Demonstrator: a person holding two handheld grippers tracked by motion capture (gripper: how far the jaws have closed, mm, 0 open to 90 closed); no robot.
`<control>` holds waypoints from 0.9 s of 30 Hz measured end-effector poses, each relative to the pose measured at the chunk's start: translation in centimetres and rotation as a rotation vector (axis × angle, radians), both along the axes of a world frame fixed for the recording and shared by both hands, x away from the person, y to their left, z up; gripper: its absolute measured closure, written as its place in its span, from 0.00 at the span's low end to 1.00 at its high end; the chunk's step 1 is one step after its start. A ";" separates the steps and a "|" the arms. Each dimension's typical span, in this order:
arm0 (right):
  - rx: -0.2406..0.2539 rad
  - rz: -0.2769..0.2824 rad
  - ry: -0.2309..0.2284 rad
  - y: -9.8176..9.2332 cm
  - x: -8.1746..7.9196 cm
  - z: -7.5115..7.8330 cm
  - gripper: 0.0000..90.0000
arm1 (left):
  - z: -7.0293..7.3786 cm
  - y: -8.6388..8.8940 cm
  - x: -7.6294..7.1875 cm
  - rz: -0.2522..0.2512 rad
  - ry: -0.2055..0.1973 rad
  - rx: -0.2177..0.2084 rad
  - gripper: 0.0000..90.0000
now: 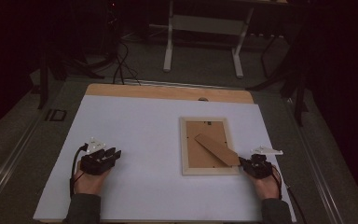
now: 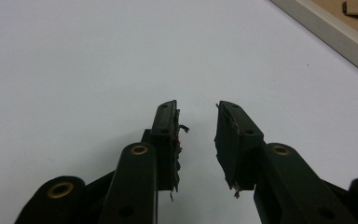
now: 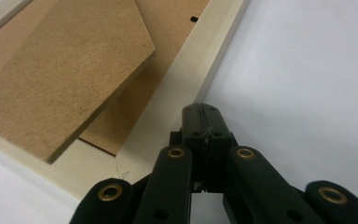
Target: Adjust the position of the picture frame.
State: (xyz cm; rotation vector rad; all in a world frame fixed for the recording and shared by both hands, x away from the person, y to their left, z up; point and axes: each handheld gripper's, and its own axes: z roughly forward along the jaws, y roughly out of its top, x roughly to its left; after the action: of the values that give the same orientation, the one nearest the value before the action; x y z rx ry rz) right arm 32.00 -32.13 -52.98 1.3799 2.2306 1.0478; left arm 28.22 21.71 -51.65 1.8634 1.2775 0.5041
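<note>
A pale wooden picture frame (image 1: pixel 184 140) lies face down on the white sheet, its brown backing up. A brown cardboard stand flap (image 1: pixel 216 148) slants across the backing toward the frame's near right corner. My right gripper (image 1: pixel 241 161) is at that corner, shut with nothing between its jaws. In the right gripper view its tips (image 3: pixel 200 109) sit over the frame's rim (image 3: pixel 186 70), just beside the flap (image 3: pixel 65 79). My left gripper (image 1: pixel 114 153) rests on the sheet well left of the frame, open and empty (image 2: pixel 196 109). The frame's edge (image 2: pixel 326 28) shows at the top right of its view.
The white sheet (image 1: pixel 135 135) covers a wooden table whose bare strip (image 1: pixel 168 92) shows at the far edge. Beyond it stand white desk legs (image 1: pixel 168 46) and black cables (image 1: pixel 120 65) on a dark floor. Metal rails run along both table sides.
</note>
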 end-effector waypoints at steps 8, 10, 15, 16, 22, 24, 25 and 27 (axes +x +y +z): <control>-0.003 0.037 -0.012 0.4 -0.1 0.1 1.00 | -0.2 -0.3 0.1 -0.014 0.005 0.015 0.76; -0.001 0.042 -0.013 0.5 -0.1 0.1 1.00 | -0.2 -0.4 0.1 -0.015 0.005 0.012 0.76; -0.005 0.066 -0.015 0.8 -0.2 0.1 1.00 | -0.2 -0.3 0.2 -0.015 0.008 0.013 0.75; -0.006 0.070 -0.016 0.9 -0.3 0.1 1.00 | -0.2 -0.3 0.2 -0.016 0.008 0.013 0.75; -0.011 0.090 -0.019 1.3 -0.4 0.1 1.00 | -0.3 -0.4 0.2 -0.015 0.013 0.011 0.75; -0.010 0.094 -0.017 1.4 -0.4 0.1 1.00 | -0.3 -0.4 0.2 -0.015 0.013 0.011 0.74; -0.009 0.094 -0.017 1.4 -0.4 0.1 1.00 | -0.3 -0.4 0.2 -0.015 0.012 0.010 0.74; -0.007 0.102 -0.015 1.5 -0.5 0.1 1.00 | -0.3 -0.4 0.3 -0.017 0.012 0.011 0.74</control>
State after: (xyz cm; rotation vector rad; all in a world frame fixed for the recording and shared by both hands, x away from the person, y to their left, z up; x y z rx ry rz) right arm 31.55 -30.60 -52.85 1.2634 2.3123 1.0790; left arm 28.48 21.31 -51.97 1.8874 1.2684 0.4929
